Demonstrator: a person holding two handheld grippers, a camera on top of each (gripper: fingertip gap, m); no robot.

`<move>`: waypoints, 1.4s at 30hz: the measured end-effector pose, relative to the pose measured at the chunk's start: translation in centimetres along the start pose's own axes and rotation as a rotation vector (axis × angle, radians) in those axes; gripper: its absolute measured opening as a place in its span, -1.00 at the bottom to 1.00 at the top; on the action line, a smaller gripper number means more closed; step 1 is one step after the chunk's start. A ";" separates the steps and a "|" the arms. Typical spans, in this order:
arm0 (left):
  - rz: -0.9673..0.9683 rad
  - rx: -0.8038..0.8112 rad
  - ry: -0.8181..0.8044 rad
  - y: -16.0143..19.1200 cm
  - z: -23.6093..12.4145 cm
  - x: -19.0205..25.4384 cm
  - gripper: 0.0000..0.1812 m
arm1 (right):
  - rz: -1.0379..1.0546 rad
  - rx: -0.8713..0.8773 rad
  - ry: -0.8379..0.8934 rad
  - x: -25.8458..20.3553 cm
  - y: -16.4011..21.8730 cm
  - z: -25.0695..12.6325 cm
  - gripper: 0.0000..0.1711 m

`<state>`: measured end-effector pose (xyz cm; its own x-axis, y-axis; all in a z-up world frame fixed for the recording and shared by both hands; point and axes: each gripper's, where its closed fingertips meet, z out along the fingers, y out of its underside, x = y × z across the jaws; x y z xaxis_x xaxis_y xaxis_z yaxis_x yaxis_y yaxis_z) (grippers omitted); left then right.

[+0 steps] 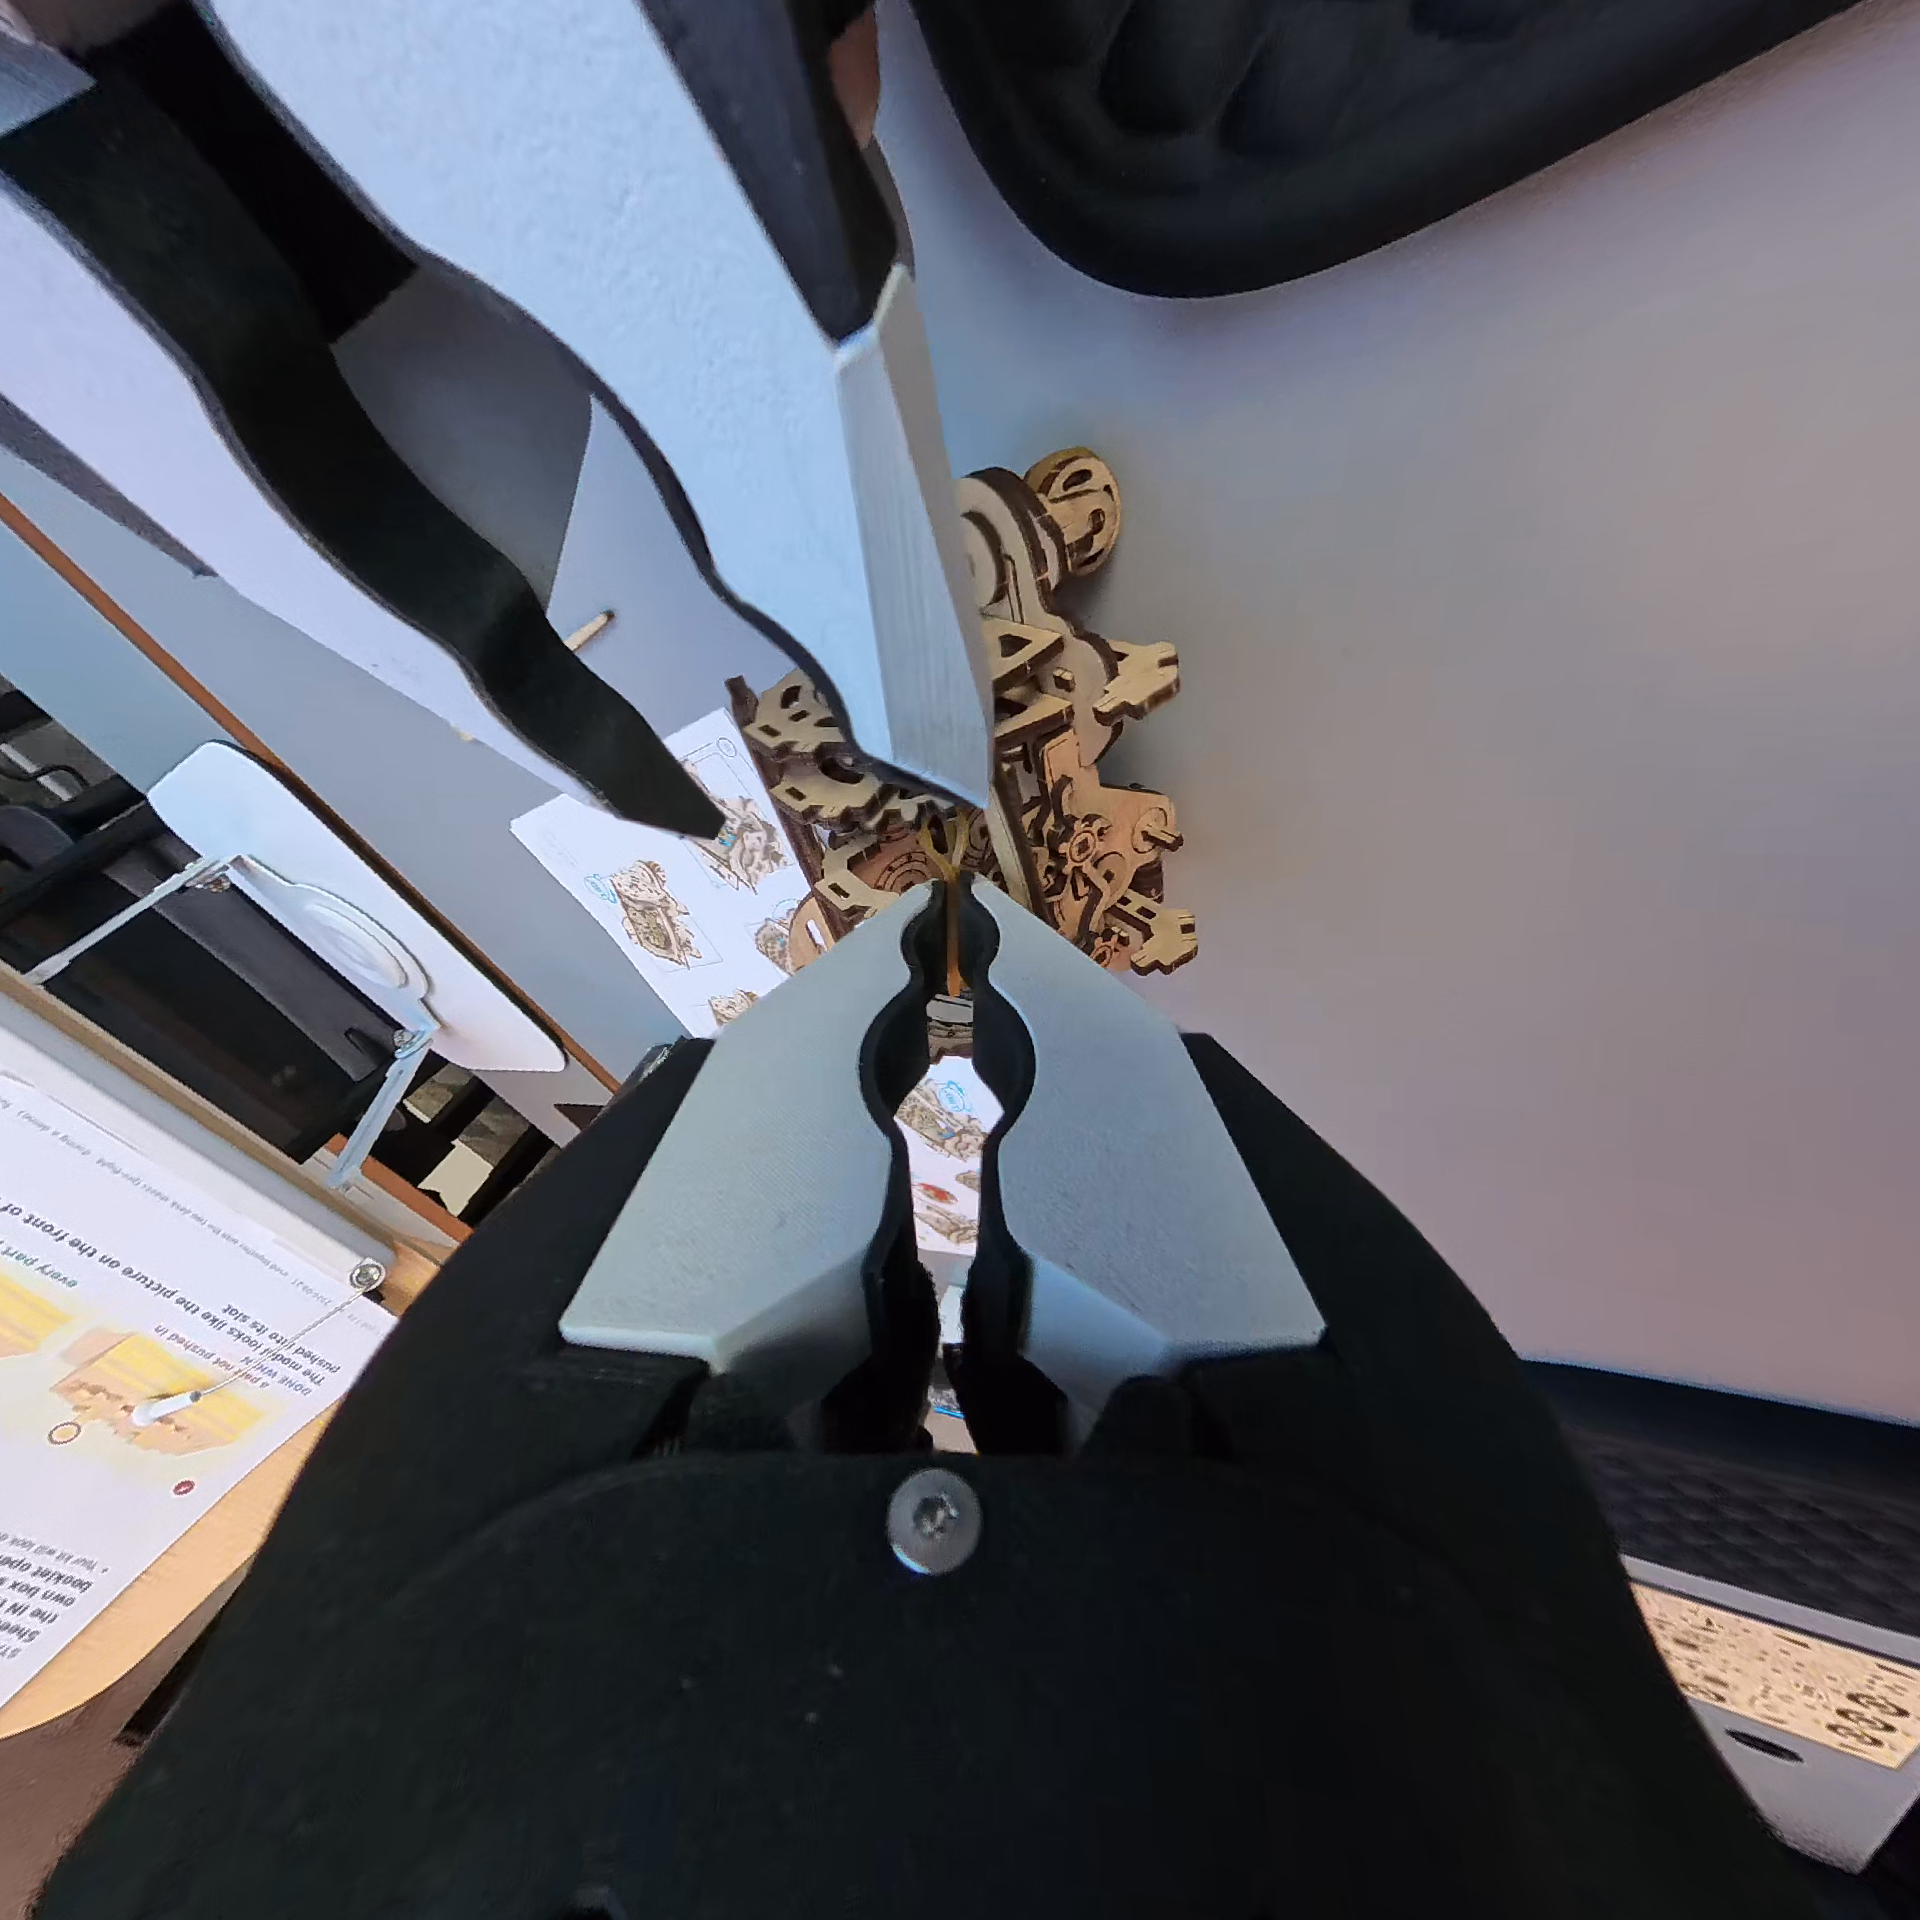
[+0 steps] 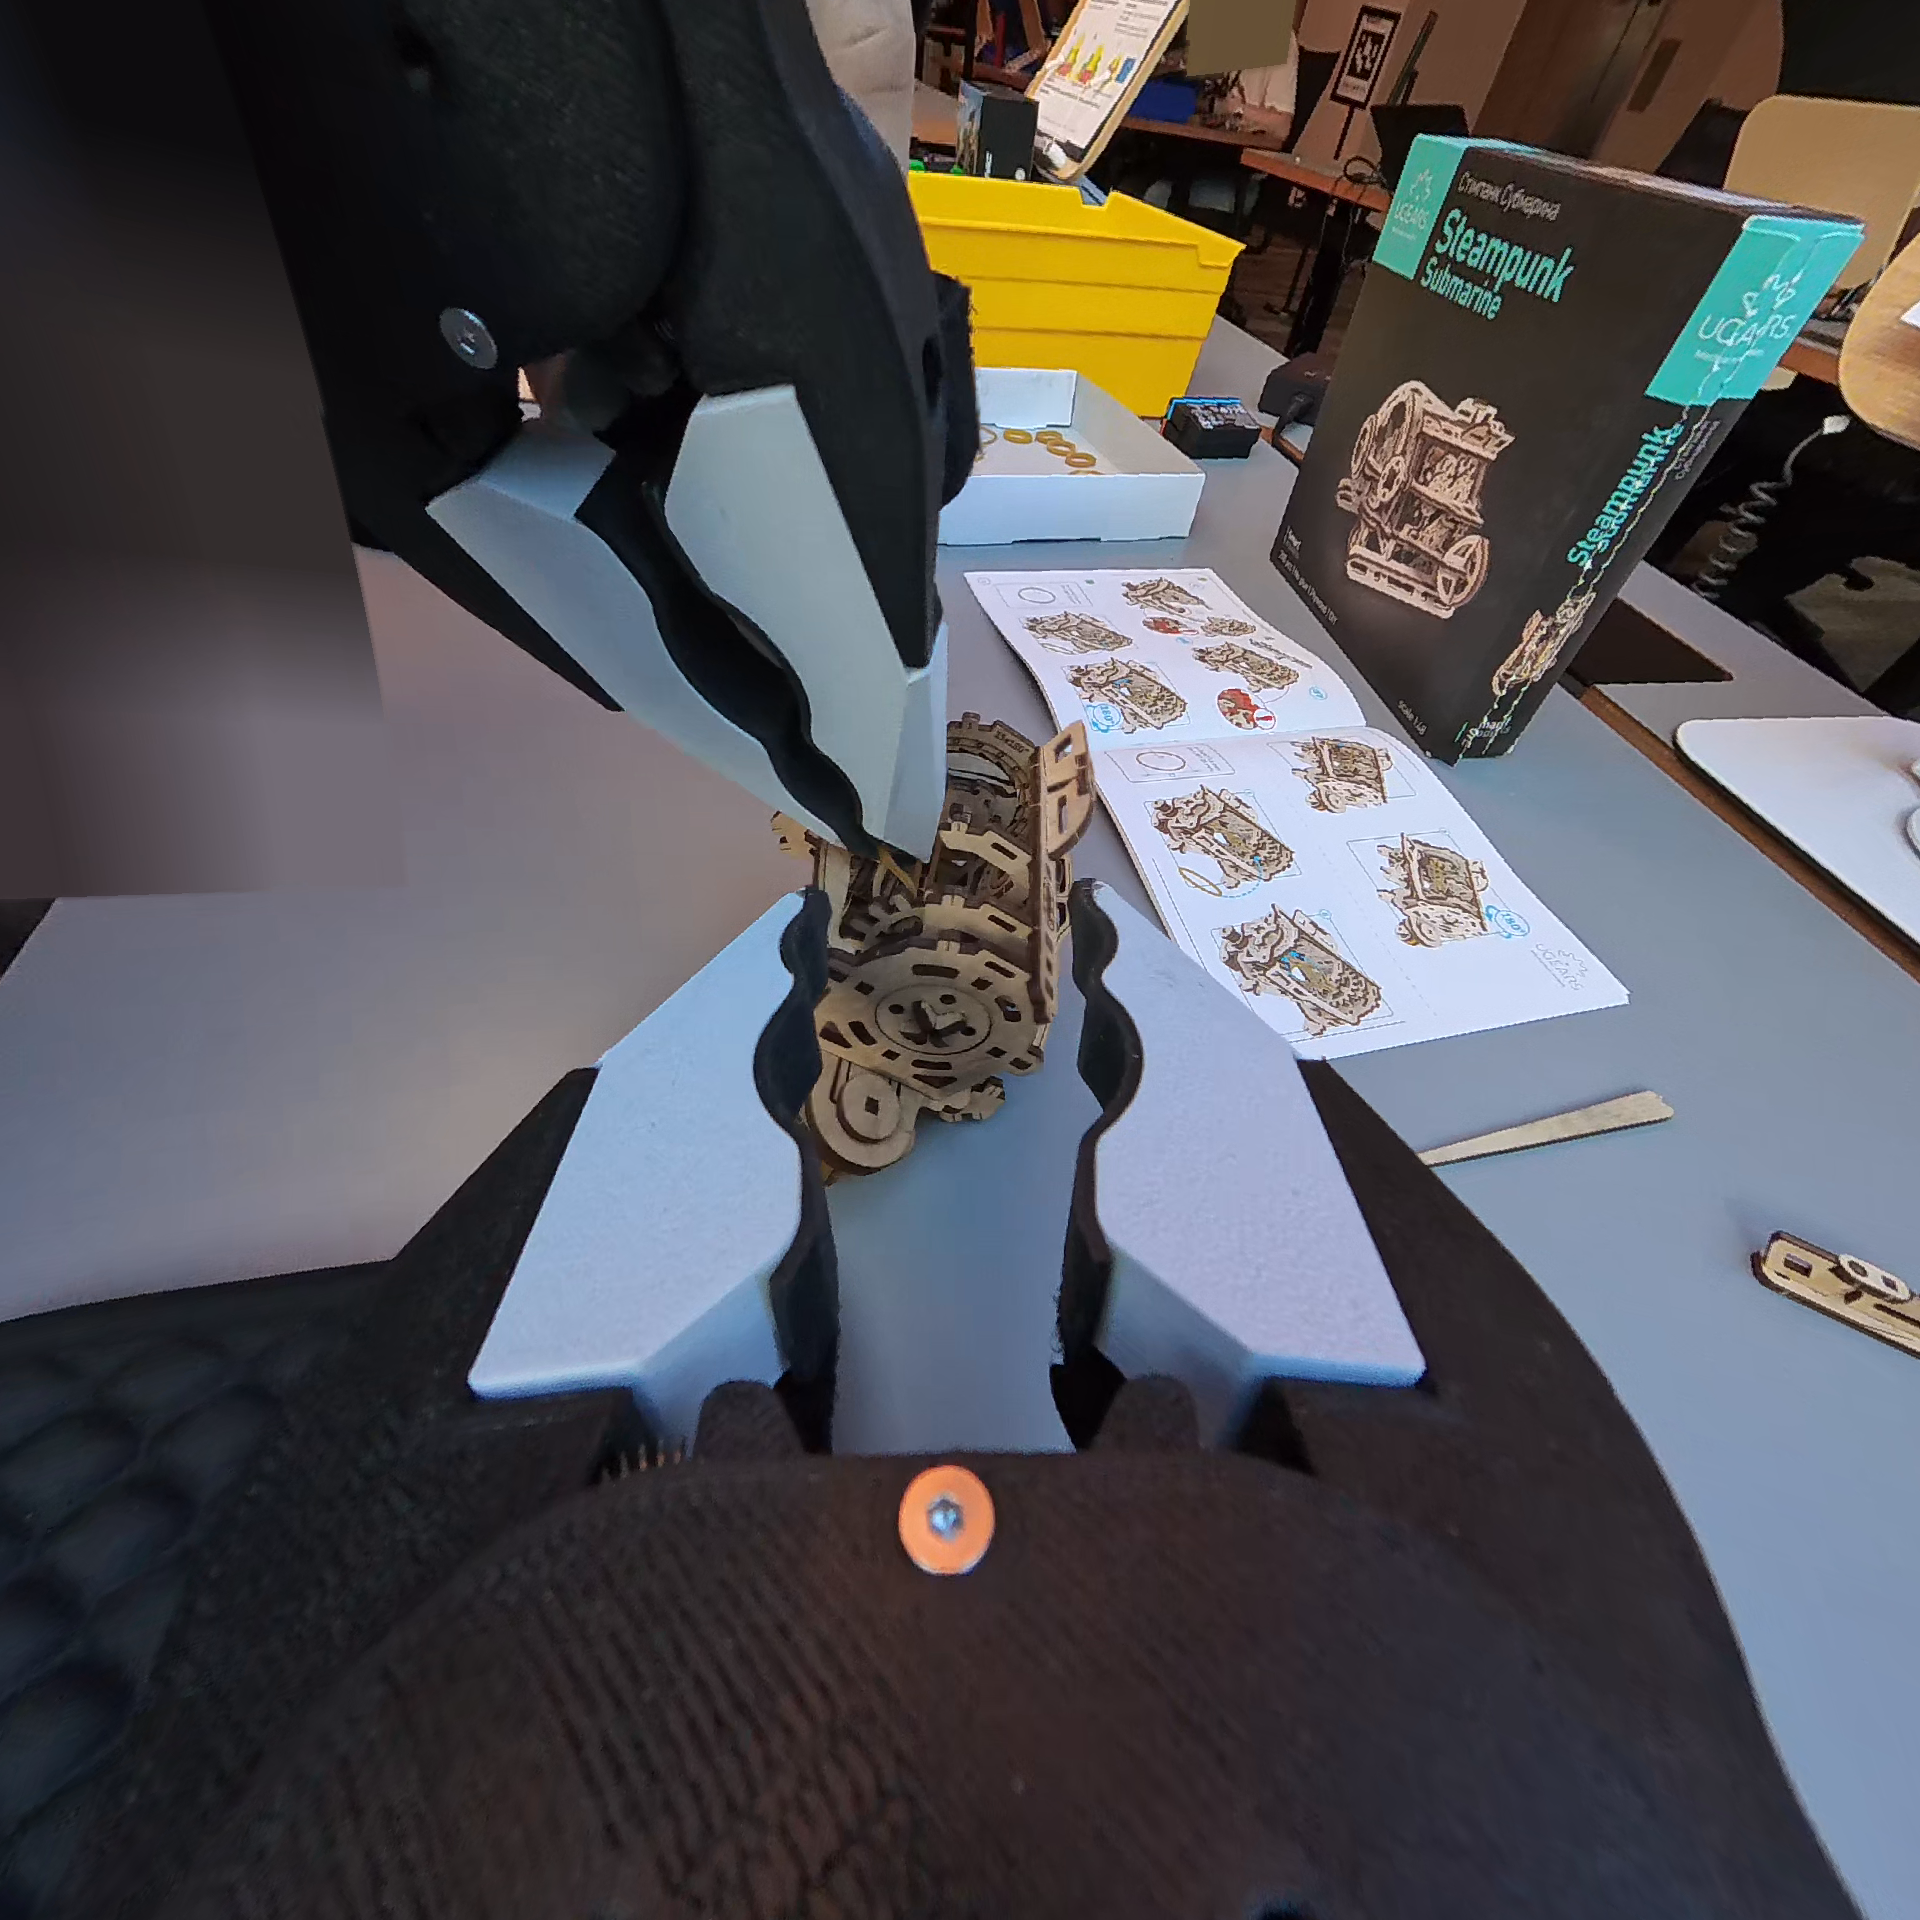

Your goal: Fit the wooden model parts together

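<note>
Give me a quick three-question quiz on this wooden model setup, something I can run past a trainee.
1. True or false: the left gripper is shut on a yellow rubber band right at the wooden model.
2. How does the instruction booklet lie? A: open and flat on the table, beside the model. B: rolled up. C: closed and standing upright.
3. Fill in: the model sits between the fingers of the ___ gripper.

Key: 1 true. 2 A. 3 right, the right gripper.
</note>
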<state>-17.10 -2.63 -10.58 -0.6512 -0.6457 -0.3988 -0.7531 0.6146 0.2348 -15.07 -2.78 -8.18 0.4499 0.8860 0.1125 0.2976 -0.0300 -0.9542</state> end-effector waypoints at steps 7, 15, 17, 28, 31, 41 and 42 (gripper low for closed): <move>-0.009 0.011 -0.027 -0.1 0.1 -0.4 -1.00 | -0.016 -0.023 0.003 -0.1 0.3 0.1 -0.46; 0.042 -0.087 -0.038 -0.6 0.0 -0.5 -1.00 | -0.023 -0.017 0.001 -0.2 0.0 0.0 -0.46; 0.056 -0.107 -0.049 -0.6 0.0 -0.7 -1.00 | -0.024 -0.019 0.000 -0.2 0.0 -0.1 -0.46; 0.042 -0.134 -0.058 -0.3 0.5 -1.1 -1.00 | -0.036 -0.040 -0.001 -0.3 0.2 -0.2 -0.45; 0.045 -0.163 -0.062 -0.2 0.6 -1.2 -1.00 | -0.040 -0.037 -0.003 -0.3 0.1 -0.3 -0.45; 0.015 -0.196 -0.022 0.1 1.2 -1.6 -1.00 | 0.008 -0.005 0.045 1.4 0.3 -1.0 -0.42; 0.018 -0.204 -0.020 0.1 1.2 -1.7 -1.00 | 0.021 -0.001 0.057 1.7 0.4 -1.1 -0.39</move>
<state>-15.96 -0.95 -10.94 -0.6640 -0.6254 -0.4098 -0.7462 0.5199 0.4158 -13.28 -1.74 -8.05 0.5029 0.8575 0.1083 0.2883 -0.0483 -0.9563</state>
